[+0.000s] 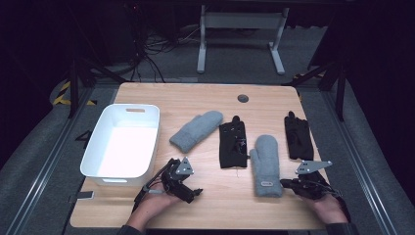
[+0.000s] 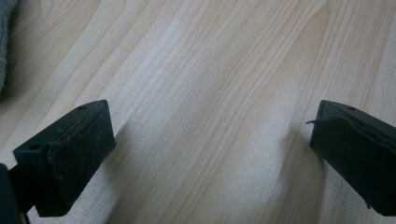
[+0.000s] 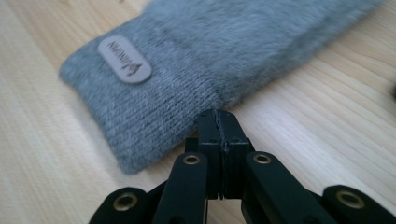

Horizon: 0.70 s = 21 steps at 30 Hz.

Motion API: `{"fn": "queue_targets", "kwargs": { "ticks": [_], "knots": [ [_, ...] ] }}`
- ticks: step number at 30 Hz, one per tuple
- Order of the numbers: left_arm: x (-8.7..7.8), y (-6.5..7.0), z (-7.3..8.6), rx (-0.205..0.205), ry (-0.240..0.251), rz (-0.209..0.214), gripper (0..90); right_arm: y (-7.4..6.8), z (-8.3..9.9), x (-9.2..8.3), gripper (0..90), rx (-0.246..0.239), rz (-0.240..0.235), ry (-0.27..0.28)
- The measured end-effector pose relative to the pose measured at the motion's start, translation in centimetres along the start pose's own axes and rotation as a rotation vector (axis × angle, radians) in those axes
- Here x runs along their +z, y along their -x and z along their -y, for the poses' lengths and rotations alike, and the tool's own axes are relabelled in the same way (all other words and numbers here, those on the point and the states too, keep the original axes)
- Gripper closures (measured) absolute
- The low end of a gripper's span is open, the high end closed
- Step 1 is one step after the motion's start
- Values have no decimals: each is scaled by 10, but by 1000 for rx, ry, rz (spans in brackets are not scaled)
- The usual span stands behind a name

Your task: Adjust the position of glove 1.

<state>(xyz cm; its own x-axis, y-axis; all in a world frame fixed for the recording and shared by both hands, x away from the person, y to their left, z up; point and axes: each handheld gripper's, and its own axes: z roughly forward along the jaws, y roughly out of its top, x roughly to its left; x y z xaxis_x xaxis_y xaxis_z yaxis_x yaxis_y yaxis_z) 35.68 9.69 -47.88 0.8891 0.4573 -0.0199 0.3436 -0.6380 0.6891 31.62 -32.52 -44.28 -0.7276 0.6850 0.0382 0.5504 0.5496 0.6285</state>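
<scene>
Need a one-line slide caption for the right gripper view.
Right gripper, jaws shut, tip at the cuff edge of a grey mitten on the wooden table.

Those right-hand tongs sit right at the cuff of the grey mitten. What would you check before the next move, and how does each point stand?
1. Right tongs closed with nothing between them: ok; the jaws meet, tips at the edge of the near grey mitten.
2. Mitten gripped: not ok; the cuff lies flat, uncaught.
3. Left tongs open and free: ok; bare table between the jaws.
4. White bin has room: ok; it looks empty.
5. Other gloves out of the way: ok; far grey mitten and two black gloves lie apart.
</scene>
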Motion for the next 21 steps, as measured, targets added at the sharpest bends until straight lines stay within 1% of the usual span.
{"fn": "queue_targets", "kwargs": {
  "ticks": [4,10,16,19,21],
  "knots": [
    [0,0,0,0,0,-1,1,-10,-6,6,900,-34,-30,0],
    [0,0,0,-1,0,0,1,-21,-16,16,900,-70,-77,0],
    [0,0,0,0,-3,1,1,-36,-31,28,900,-116,-129,7],
    [0,0,0,0,-4,1,1,-39,-37,30,900,-123,-149,22],
    [0,0,0,0,-4,1,1,-37,-40,28,900,-127,-149,37]
  ]
}}
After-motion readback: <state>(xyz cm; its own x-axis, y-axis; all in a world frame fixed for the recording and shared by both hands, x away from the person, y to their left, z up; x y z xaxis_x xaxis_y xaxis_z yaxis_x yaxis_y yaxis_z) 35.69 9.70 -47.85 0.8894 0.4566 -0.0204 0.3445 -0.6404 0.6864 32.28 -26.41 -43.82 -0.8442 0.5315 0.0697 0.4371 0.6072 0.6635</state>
